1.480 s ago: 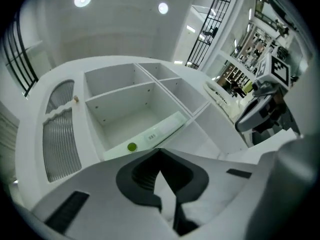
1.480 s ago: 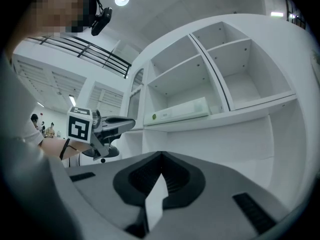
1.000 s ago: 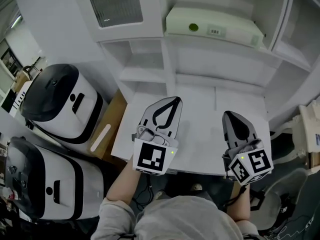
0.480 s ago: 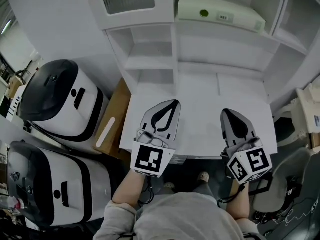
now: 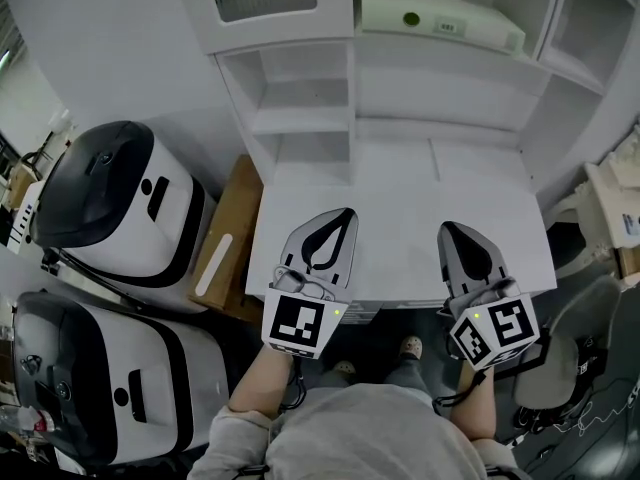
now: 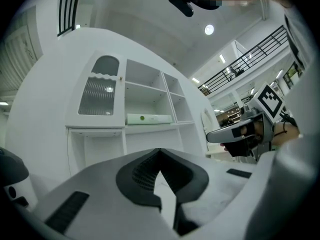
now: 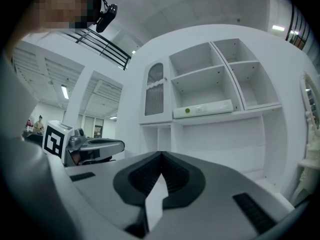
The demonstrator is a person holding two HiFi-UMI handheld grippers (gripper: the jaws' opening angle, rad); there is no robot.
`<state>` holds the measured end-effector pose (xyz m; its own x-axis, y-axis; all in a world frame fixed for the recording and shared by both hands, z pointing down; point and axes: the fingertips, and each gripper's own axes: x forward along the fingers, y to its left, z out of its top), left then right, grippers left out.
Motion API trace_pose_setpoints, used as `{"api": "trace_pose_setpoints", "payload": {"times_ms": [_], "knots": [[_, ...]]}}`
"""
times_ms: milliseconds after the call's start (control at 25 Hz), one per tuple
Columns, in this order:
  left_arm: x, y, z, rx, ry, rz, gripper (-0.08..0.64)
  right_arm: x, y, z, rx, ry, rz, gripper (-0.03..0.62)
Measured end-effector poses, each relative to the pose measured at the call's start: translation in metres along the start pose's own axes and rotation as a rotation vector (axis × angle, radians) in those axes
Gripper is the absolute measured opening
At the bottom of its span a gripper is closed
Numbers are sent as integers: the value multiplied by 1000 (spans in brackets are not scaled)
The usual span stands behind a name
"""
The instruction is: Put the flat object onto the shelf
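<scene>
Left tongs and right tongs point forward, both closed.

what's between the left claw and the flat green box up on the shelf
Nothing loose: in the head view only bare white desktop and the shelf unit's back panel separate the shut left claw from the flat green box.

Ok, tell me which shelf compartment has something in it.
The wide middle shelf, just above the desk recess: a flat pale-green box lies on it. The other compartments look bare.
</scene>
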<state>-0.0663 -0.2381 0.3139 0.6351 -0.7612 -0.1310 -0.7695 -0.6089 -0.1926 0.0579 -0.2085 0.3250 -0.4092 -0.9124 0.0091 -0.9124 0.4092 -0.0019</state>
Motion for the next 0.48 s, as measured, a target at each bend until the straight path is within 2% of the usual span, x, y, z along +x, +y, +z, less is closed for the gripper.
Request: {"api": "trace_pose_setpoints", "payload": {"times_ms": [120,320,480], "knots": [[-3,-1,-2,3,15,-6,14,-1,4,-1,-11,7,-5,9],[-5,0,4,-34,-18,-3,14,-2,8,-1,-35,17,-4,9],[-6,-1,7,-36,-23,-3,14,-6,9,0,-52,22,-4,9]]}}
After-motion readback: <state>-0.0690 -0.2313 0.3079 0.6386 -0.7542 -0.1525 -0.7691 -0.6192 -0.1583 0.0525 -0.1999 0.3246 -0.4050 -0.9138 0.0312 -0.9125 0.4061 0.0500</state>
